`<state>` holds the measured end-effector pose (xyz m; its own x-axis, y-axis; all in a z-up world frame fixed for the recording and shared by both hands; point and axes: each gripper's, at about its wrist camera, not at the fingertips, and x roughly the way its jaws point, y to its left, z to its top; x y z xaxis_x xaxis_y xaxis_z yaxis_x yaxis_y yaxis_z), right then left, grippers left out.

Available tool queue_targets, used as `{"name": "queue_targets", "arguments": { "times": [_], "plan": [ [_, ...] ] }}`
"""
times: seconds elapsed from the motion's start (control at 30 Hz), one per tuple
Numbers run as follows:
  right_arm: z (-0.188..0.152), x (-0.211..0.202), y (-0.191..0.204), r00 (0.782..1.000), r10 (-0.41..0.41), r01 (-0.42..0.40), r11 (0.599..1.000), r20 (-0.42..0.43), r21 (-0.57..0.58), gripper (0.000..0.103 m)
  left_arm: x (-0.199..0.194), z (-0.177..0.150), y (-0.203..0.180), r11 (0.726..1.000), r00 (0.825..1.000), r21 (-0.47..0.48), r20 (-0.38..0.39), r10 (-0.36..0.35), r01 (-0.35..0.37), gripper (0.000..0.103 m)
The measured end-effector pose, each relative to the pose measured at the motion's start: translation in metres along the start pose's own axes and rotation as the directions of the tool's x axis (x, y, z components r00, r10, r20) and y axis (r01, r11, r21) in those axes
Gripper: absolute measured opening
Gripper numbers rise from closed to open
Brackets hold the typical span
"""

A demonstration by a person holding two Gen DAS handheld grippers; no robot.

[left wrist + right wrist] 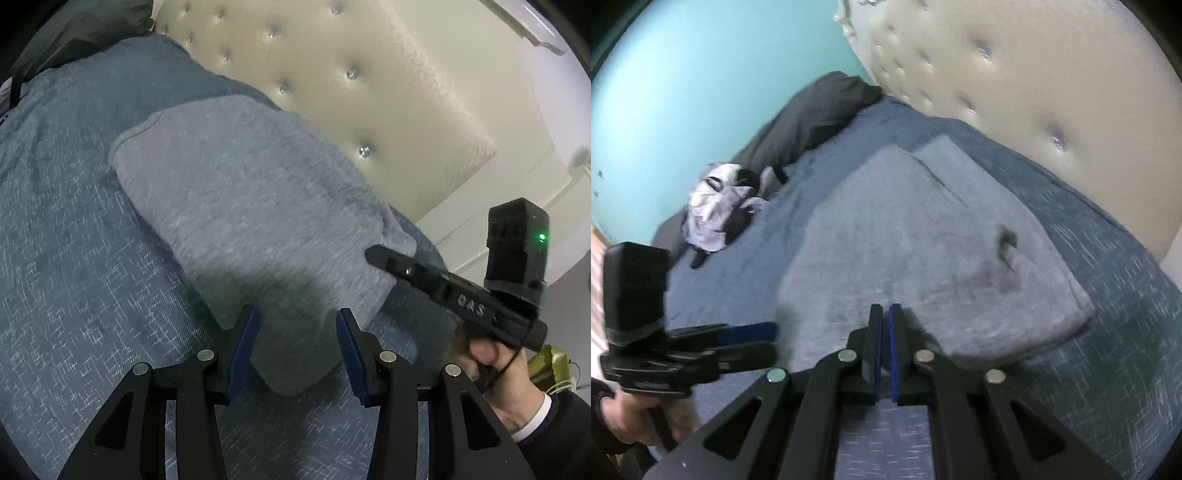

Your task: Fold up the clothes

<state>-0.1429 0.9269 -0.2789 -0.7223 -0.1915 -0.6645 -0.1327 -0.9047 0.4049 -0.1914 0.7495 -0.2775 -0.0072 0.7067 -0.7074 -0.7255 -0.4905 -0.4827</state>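
My L gripper [297, 350] open over near edge of folded grey garment [255, 206]; R gripper [885, 332] closed, empty, by same edge.

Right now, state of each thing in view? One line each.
left gripper: open, empty, at the near edge of the grey garment.
right gripper: shut, nothing visibly between the pads.
grey garment: folded, flat on the bed.
pale clothes: crumpled in a heap, unfolded.
dark pillow: lying against the headboard end.
blue bedspread: spread out under everything.
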Motion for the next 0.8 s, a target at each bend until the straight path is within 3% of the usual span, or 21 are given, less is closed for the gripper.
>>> {"name": "queue_targets", "arguments": {
  "times": [0.27,0.5,0.7,0.8],
  "plan": [
    [-0.006,-0.007,-0.018,0.998,-0.046,0.043,0.997,0.050,0.066,0.000,0.001,-0.005,0.007,1.000,1.000,-0.007,-0.025,0.004,-0.004,0.048],
    [0.000,-0.008,-0.002,0.999,-0.041,0.040,0.999,0.034,0.008,0.000,-0.012,0.009,-0.004,1.000,0.998,0.004,0.057,-0.017,0.017,0.048],
    [0.000,-0.018,-0.036,0.994,-0.089,0.082,0.989,0.056,0.121,0.000,0.006,0.014,-0.012,1.000,1.000,0.016,0.015,-0.018,0.017,0.048],
    [-0.004,-0.018,-0.065,0.990,-0.138,0.132,0.970,0.013,0.204,0.000,0.006,0.011,-0.010,1.000,1.000,0.015,0.015,-0.026,0.026,0.048]
  ]
}}
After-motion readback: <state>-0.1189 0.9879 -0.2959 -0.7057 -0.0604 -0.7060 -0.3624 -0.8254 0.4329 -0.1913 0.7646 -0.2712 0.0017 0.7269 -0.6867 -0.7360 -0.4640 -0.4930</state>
